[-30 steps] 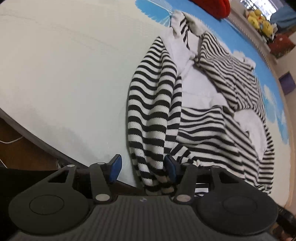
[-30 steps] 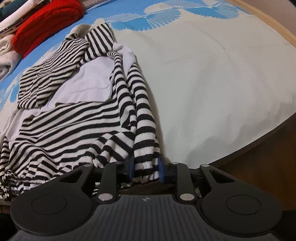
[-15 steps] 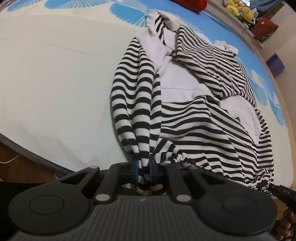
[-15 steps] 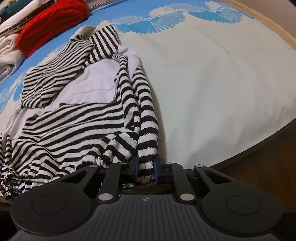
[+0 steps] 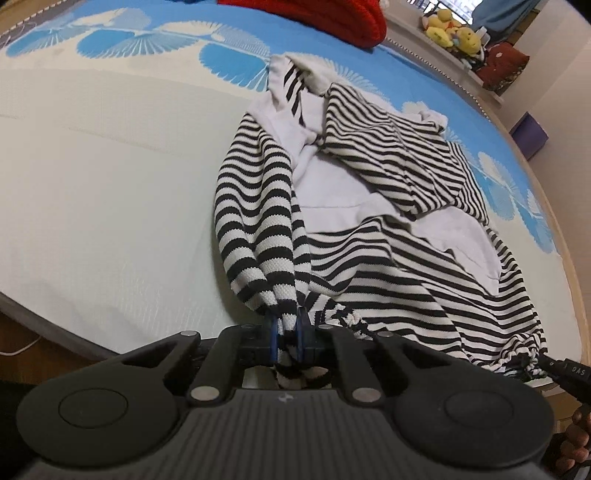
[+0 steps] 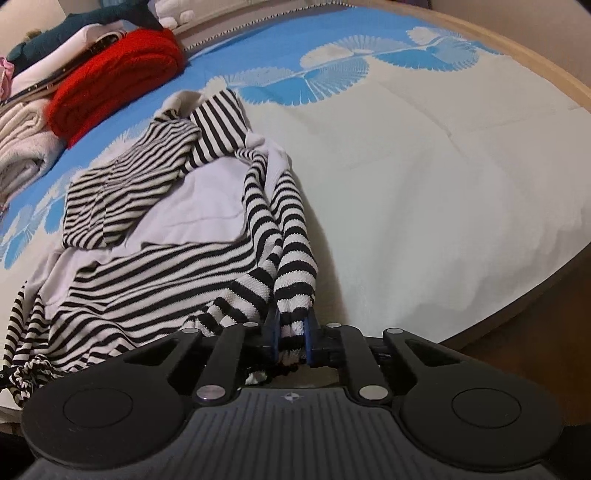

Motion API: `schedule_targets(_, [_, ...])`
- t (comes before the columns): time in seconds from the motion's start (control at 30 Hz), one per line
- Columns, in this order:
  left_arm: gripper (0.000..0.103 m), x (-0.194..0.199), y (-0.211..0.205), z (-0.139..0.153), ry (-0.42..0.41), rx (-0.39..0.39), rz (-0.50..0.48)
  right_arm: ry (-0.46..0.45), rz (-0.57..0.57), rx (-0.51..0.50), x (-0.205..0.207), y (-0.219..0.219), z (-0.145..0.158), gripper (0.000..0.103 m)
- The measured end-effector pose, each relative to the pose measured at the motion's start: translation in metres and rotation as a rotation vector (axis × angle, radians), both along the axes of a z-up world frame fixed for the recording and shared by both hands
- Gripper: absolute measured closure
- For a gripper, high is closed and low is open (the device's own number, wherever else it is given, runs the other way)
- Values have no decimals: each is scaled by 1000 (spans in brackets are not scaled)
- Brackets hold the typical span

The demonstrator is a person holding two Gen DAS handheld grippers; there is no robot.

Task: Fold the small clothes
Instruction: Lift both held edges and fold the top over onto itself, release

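Striped sweater [image 5: 369,236] lies crumpled on the bed [image 5: 92,184], filling centre and right of the left wrist view, and centre-left of the right wrist view.

Left gripper [image 5: 286,338]: blue pads nearly together, pinching a bunched striped corner at lower centre. Fabric rises taut from the pinch, so the grip looks firm.

Right gripper [image 6: 290,338]: jaws closing, a little more still to go; a bunched striped corner sits between the pads, which already press it. Sweater here [image 6: 155,229] runs up and left from the pinch.

Why held so: each tool has one end of the near edge, probably a hem corner or cuff. My guess is the pair is meant to lift and spread the piece flat before any fold. Both grips sit at the near edge of the bed, where the cloth is easiest to reach.

View differences:
- Left wrist view alone shows yellow plush toys [image 5: 450,31] at upper right, a purple box [image 5: 528,136] at right edge, and the other gripper's tip with fingers [image 5: 576,439] at lower right.
- Right wrist view alone shows the pile of folded clothes [image 6: 26,147] at upper left; the red knit [image 6: 114,81] is fully seen there, only its edge in the left view.
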State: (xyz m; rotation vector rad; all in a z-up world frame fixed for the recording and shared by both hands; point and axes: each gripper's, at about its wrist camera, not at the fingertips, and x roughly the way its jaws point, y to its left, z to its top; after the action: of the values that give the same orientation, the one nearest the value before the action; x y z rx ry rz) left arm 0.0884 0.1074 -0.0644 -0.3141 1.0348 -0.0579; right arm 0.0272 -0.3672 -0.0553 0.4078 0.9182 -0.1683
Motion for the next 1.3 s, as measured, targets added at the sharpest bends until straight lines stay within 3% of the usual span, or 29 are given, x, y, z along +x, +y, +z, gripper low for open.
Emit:
schedule_targets(0.27, [94, 2, -5, 50, -148, 21, -89, -193, 12, 3, -14, -7, 53, 93])
schedule_targets(0.47, [94, -9, 1, 100, -253, -12, -135, -325, 35, 24, -24, -13, 102, 94])
schedule_targets(0.77, [94, -88, 32, 164, -365, -124, -197, -468, 73, 78, -94, -24, 164, 95])
schedule_targets(0.9, [94, -105, 34, 166, -343, -146, -202, -498, 65, 105, -130, -25, 177, 95])
schedule_targets(1.0, [94, -95, 23, 156, -334, -94, -219, -464, 38, 118, -125, -25, 170, 95])
schedule_targets(1.13, [94, -56, 13, 138, -284, -62, -193, -398, -5, 95, -84, -24, 150, 95])
schedule_targets(1.3, [94, 20, 11, 120, -212, -23, -135, -316, -8, 80, -5, -17, 135, 95])
